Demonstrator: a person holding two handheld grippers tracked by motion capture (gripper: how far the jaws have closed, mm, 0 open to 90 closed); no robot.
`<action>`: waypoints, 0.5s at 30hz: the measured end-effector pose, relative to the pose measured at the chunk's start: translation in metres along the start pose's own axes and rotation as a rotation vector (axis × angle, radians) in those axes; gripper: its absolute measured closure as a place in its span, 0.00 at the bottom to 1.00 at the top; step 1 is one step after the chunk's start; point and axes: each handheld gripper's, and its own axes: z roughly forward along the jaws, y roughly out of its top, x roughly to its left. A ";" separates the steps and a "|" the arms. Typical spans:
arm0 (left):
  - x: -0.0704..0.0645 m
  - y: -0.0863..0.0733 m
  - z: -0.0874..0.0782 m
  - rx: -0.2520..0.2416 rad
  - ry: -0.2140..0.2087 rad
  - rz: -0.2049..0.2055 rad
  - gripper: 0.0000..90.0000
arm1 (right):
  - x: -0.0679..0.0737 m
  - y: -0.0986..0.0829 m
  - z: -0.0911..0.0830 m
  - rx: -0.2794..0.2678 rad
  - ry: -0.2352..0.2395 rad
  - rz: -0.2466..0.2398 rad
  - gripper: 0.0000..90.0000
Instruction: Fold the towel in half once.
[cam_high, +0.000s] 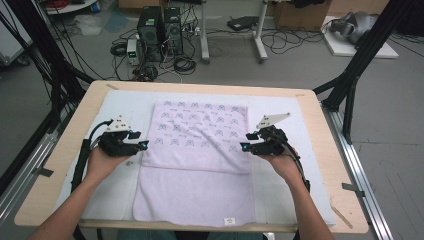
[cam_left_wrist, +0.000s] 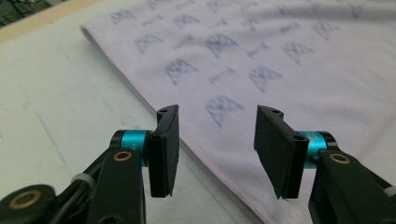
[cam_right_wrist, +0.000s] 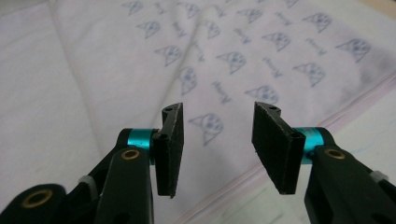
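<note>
Folding step: both hand-held grippers, left (cam_high: 141, 145) and right (cam_high: 243, 146), jaws apart, should pinch the towel's (cam_high: 200, 150) opposite side edges evenly.

Left claw (cam_high: 142, 145) and right claw (cam_high: 243, 146) gape, facing each other

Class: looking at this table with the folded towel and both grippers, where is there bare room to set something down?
Free strips of white mat lie left of the towel behind the left gripper, right of it behind the right gripper, and along the far edge. The middle is crowded: towel, with both open grippers at its side edges.
</note>
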 end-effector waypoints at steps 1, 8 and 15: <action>-0.004 -0.004 0.000 -0.007 -0.009 0.004 0.57 | 0.004 -0.004 0.000 0.000 0.004 -0.003 0.60; -0.021 -0.024 0.008 0.037 -0.075 0.040 0.70 | 0.021 -0.028 0.007 0.022 0.033 -0.008 0.64; -0.023 -0.031 0.015 0.039 -0.086 0.044 0.83 | 0.025 -0.044 0.023 0.091 0.045 -0.003 0.67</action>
